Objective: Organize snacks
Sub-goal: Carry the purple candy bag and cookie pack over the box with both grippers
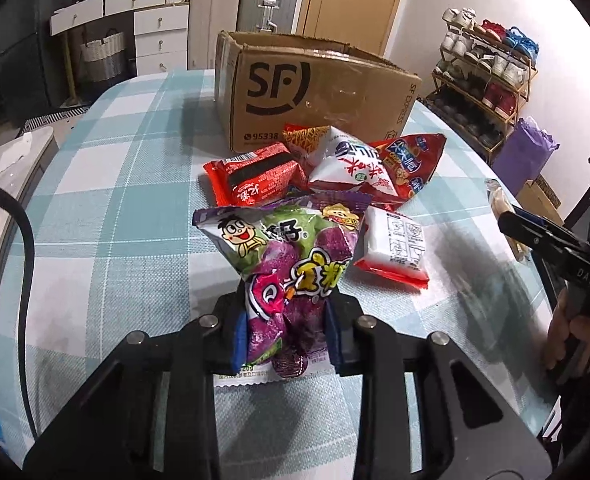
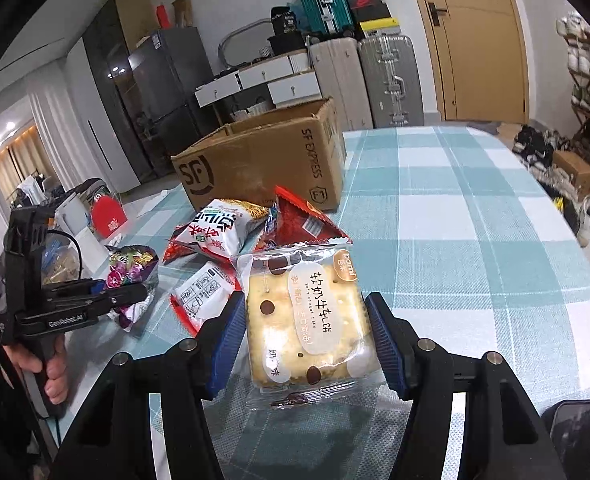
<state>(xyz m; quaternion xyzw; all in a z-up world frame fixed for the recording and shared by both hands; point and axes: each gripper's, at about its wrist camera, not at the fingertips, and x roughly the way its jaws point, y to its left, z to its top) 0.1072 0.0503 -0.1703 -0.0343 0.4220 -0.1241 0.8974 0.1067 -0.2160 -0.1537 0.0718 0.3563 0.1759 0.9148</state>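
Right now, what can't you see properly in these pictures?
- Inside the cardboard box: both views show only its outer walls.
- Bottom of the purple candy bag: left wrist view, the left tongs squeeze it.
- Snack under the white noodle packet: mostly covered.
- Cracker packet sides: right wrist view, behind the right tongs.

Purple candy bag, crinkled, upright, pinched at its lower end. Clear-wrapped nougat cracker, pale with brown dots, held flat. Red packet, white noodle bag, red chip bag, white packet heaped before open cardboard box.
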